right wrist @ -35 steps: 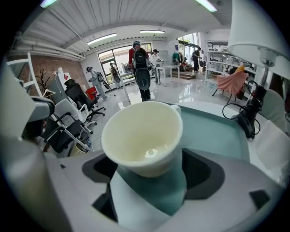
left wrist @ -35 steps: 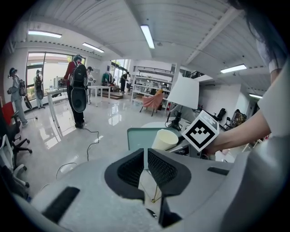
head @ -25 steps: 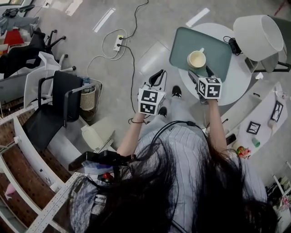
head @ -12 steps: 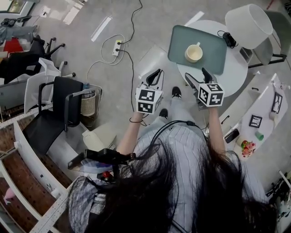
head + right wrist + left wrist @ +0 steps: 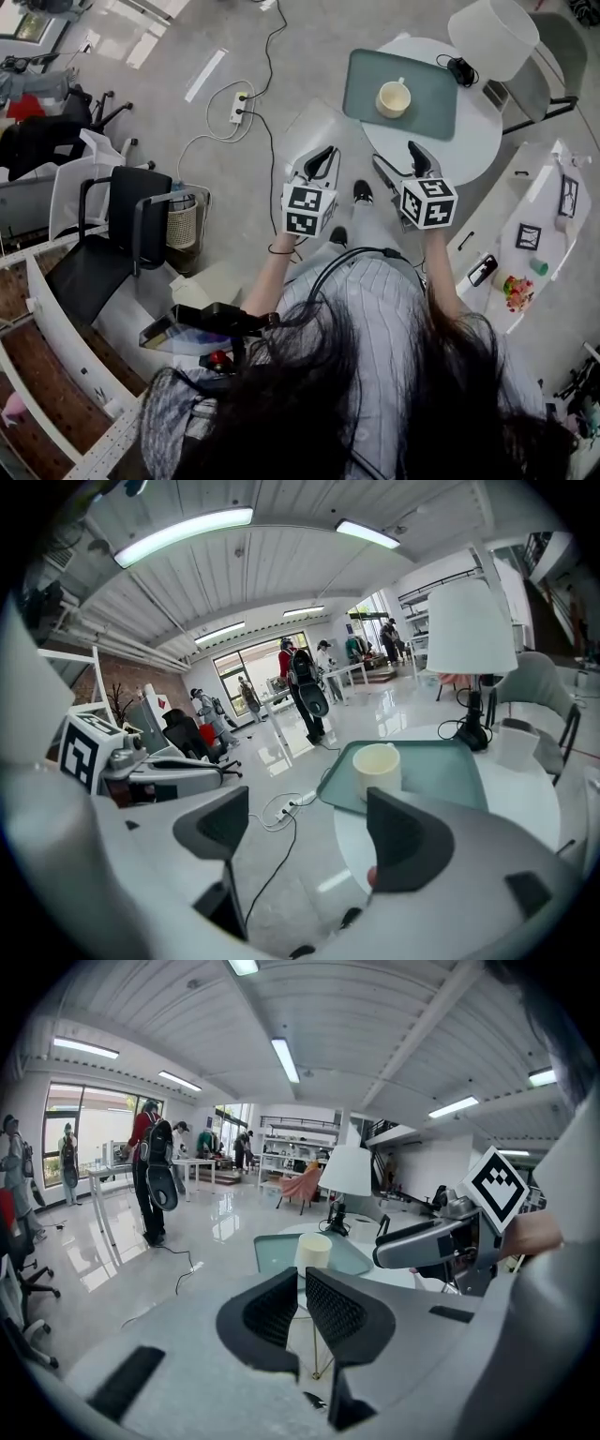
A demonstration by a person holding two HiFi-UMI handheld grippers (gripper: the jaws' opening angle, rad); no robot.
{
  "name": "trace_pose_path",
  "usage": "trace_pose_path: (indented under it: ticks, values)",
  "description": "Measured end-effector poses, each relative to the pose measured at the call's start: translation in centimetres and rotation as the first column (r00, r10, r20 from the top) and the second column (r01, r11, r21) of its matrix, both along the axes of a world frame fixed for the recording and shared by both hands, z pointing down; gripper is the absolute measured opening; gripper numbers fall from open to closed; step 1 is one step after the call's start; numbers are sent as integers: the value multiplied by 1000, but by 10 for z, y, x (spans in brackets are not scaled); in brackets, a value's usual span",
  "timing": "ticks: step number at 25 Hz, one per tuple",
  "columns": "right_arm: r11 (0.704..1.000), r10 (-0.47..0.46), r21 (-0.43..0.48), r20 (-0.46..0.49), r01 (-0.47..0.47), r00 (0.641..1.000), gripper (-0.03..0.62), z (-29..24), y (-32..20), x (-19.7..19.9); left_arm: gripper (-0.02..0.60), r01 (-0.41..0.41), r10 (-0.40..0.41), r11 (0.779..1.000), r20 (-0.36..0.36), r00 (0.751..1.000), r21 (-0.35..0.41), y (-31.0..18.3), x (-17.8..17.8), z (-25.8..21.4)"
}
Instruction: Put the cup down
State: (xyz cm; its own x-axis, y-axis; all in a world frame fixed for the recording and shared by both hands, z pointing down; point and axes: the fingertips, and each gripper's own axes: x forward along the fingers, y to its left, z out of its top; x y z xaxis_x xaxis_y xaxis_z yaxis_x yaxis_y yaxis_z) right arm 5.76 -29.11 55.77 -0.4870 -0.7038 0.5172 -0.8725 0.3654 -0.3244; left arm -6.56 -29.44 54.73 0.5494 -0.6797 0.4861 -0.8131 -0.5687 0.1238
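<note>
1. The cup stands upright near the middle of the green tray. The tray lies on the left side of the round white counter. Nothing is touching the cup.
2. The right gripper hangs just off the counter's near edge, well apart from the cup. Its jaws are spread wide with nothing between them.
3. The left gripper is held over the floor, off the counter's left edge. Its jaws are drawn almost together and hold nothing.
4. Judged from this, the cup is already set down and released, and no part of the task appears to be left.
5. No brand, label or print shows on the cup or tray. The cubes on the grippers carry only black-and-white square markers, and no writing can be read anywhere.
</note>
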Motion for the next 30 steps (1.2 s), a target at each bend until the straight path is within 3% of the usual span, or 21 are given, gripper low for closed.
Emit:
trace_pose_path:
  ticks: [9, 12, 17, 30]
  values:
    - [998, 3, 60, 19, -4, 1000, 396, -23, 48, -30, 37, -30, 32, 998, -20, 999, 55, 46, -9, -23]
    - [997, 20, 70, 16, -21, 1000, 358, -28, 68, -37, 37, -36, 38, 997, -29, 999, 67, 65, -15, -29]
    - [991, 96, 87, 27, -98, 995, 235, -35, 105, -44, 37, -70, 72, 995, -37, 997, 70, 99, -22, -29]
    - [995, 72, 73, -39, -69, 997, 179, -40, 169, -57, 37, -95, 98, 995, -97, 990, 32, 147, -15, -22]
